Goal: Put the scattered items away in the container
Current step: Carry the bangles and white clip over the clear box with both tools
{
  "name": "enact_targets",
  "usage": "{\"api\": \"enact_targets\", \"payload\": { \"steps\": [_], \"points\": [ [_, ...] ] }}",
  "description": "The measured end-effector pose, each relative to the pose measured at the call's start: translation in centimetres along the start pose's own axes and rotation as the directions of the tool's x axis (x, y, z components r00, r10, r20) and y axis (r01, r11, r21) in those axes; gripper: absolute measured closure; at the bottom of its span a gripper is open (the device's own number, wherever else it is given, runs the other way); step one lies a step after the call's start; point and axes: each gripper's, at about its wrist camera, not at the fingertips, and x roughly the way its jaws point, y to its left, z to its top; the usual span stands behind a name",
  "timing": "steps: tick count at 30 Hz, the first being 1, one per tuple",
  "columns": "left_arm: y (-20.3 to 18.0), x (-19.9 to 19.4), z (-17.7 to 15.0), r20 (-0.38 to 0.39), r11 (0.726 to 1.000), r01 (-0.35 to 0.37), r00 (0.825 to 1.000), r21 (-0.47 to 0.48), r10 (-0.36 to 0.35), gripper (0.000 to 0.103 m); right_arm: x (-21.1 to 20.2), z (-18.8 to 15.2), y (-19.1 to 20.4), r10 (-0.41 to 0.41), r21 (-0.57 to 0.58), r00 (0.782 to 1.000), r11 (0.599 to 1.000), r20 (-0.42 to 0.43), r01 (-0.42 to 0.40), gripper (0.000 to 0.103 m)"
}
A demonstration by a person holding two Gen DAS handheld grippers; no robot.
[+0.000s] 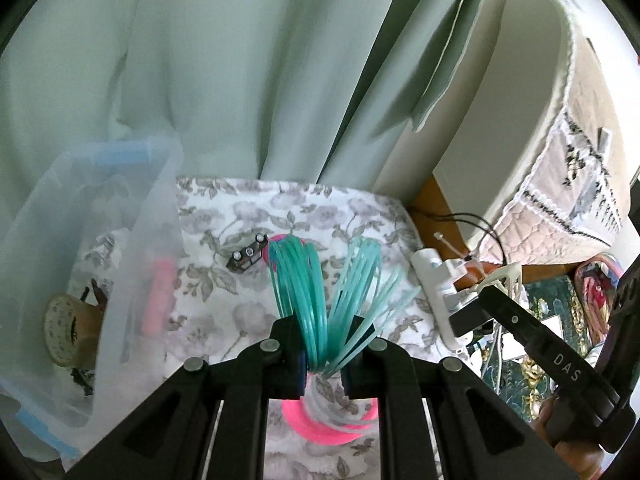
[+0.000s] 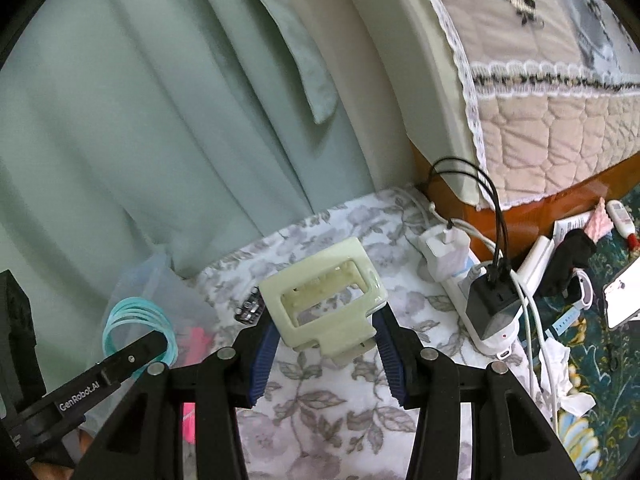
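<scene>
Here, in the left wrist view, a bunch of teal rings (image 1: pixel 308 280) is pinched between the closed fingers of the left gripper (image 1: pixel 324 354) and held clear above the floral cloth (image 1: pixel 224 280). The clear bin (image 1: pixel 132 240) stands to the left on the same cloth; a tape roll (image 1: pixel 66 330) and a pink piece (image 1: pixel 158 300) are seen through its wall. A pink ring (image 1: pixel 320 426) lies on the cloth under the jaws, and a small black part (image 1: pixel 247 257) sits beyond the rings. The step in hand is judged to be the carry to the bin; a swing leftward over the rim is called for next, then a release. The gripper is held level, pointing toward the curtain (image 1: pixel 200 60).

Next, in the right wrist view, a pale green clip (image 2: pixel 326 304) is gripped at its base by the right gripper (image 2: pixel 326 354), the jaws closed on it, the clip raised above the cloth. The bin is only partly seen at left, behind the left gripper and its rings. A power strip (image 2: pixel 472 292) with a black charger (image 2: pixel 494 304) lies to the right, near the bed (image 2: pixel 540 100). The clip is judged second in line for the bin; a wait, or a leftward reach past the other gripper, is called for. The gripper is tilted slightly downward over the cloth.
</scene>
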Motion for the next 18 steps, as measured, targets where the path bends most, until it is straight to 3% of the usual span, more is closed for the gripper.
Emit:
{"api": "enact_targets", "payload": {
  "steps": [18],
  "points": [
    [0.1,-7.4,0.5,0.156,0.999,0.036,0.987,0.009,-0.037,0.09,-7.6,0.8,4.2,0.071,-0.08,0.988,0.995,0.141,-0.06,0.053]
  ]
}}
